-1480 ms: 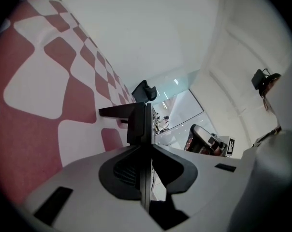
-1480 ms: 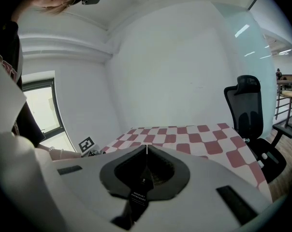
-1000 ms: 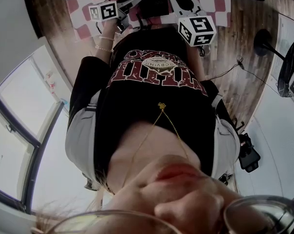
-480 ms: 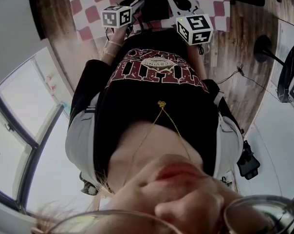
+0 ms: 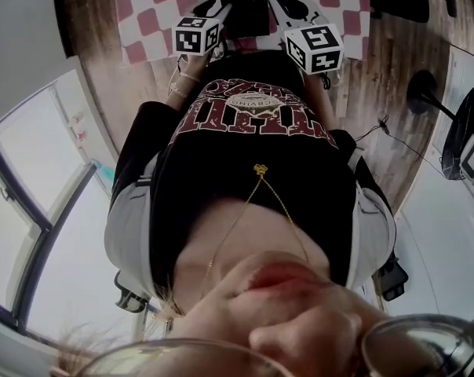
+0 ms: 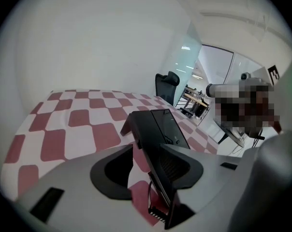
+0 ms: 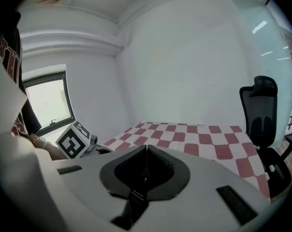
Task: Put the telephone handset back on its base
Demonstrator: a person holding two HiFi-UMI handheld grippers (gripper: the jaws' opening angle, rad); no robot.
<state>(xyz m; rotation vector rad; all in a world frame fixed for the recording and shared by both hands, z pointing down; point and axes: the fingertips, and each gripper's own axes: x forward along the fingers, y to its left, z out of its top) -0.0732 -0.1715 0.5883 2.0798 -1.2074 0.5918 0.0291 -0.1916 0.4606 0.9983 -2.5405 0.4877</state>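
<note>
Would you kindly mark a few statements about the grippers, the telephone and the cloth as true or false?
1. The right gripper has its jaws together. True.
2. The tablecloth is plain blue. False: it is checked red and white.
3. A black telephone part stands between the jaws of the left gripper. True.
4. The left gripper has its jaws pressed together. False: they stand apart, with cloth showing beside the telephone part.
5. A black office chair stands close by. True.
</note>
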